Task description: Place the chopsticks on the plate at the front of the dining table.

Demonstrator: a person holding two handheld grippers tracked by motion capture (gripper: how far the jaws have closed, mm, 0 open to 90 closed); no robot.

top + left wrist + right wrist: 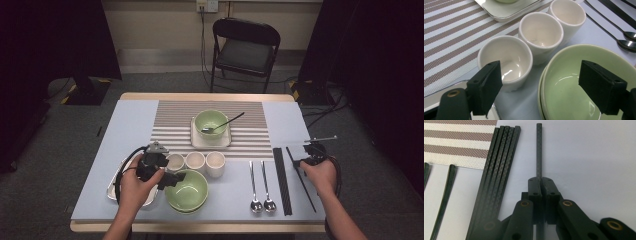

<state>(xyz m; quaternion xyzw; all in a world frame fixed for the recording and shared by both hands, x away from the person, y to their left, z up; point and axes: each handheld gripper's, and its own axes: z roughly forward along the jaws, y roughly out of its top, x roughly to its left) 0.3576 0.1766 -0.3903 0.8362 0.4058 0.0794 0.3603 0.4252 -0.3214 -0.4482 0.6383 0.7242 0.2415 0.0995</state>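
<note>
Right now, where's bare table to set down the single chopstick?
Free: the blue strip right of the single chopstick, and the far right corner beside the striped mat. Crowded: cups, green bowl and tray near left; spoons and chopstick bundle centre-right.

A: How many cups and bowls are on the table?
B: Three white cups [195, 161] in a row at centre; two stacked green bowls [187, 190] at lower centre, plus one green bowl [210, 121] on a square plate [195, 140] at upper centre.

A: And the cutlery?
B: Two silver spoons [262, 186] at lower right; one black spoon [223, 123] in the upper bowl; one bundle of black chopsticks [281, 180], count unclear, and one single chopstick [300, 178] beside it.
</note>
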